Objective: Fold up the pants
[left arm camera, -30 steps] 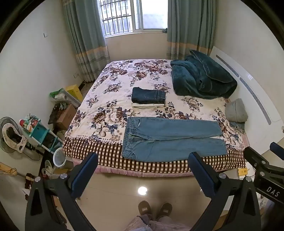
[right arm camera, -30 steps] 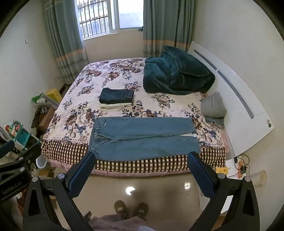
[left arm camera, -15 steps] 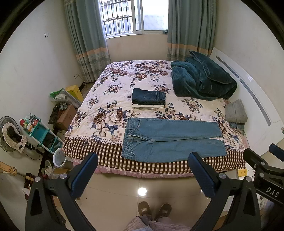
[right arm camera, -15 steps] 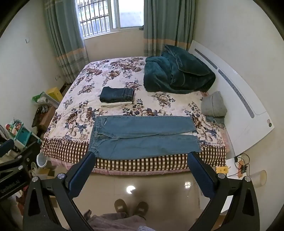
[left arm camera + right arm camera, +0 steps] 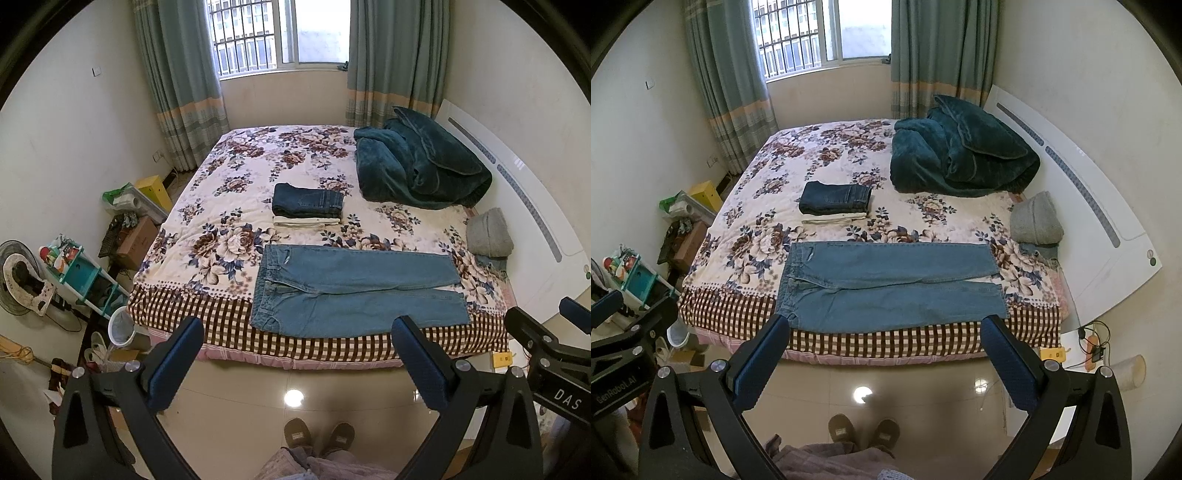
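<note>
Light blue jeans [image 5: 354,288] lie flat along the near edge of the floral bed [image 5: 236,206], waistband to the left, legs to the right; they also show in the right wrist view [image 5: 890,284]. My left gripper [image 5: 295,362] is open and empty, held above the floor in front of the bed. My right gripper [image 5: 882,360] is open and empty too, likewise back from the bed edge. The right gripper's body shows at the right edge of the left wrist view [image 5: 554,365].
A stack of folded dark jeans and pale pants [image 5: 307,205] sits mid-bed. A teal blanket [image 5: 417,170] and grey pillow [image 5: 489,233] lie at the right by the white headboard [image 5: 535,221]. Clutter, a shelf [image 5: 79,273] and a fan stand left. My slippered feet [image 5: 319,435] are on the tiled floor.
Both views have drifted slightly closer to the bed and a little upward. The jeans have not moved and both grippers stay open.
</note>
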A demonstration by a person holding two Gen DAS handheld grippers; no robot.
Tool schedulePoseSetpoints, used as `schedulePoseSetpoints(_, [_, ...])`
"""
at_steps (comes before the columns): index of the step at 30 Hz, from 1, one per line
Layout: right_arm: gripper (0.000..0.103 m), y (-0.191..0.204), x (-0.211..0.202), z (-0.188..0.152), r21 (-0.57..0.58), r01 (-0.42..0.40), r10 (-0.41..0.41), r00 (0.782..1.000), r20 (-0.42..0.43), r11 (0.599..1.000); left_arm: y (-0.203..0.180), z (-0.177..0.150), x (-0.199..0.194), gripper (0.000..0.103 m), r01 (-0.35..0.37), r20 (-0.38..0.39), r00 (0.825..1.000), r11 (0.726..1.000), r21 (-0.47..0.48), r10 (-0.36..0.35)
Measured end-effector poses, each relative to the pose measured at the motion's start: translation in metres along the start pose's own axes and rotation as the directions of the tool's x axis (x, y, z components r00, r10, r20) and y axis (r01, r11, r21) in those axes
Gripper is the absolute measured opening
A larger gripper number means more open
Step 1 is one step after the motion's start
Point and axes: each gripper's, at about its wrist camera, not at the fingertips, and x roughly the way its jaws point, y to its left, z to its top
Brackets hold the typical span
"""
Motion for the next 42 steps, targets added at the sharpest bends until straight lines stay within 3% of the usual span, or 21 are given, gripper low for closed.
schedulePoseSetpoints(42, [0.103,0.002,-0.008,0.003,0.001,0.001,-0.001,1.0,0.002,1.0,-0.003,0.015,-0.002,0.103,0.016,-0.002,1.0,1.0,-0.016,-0.016])
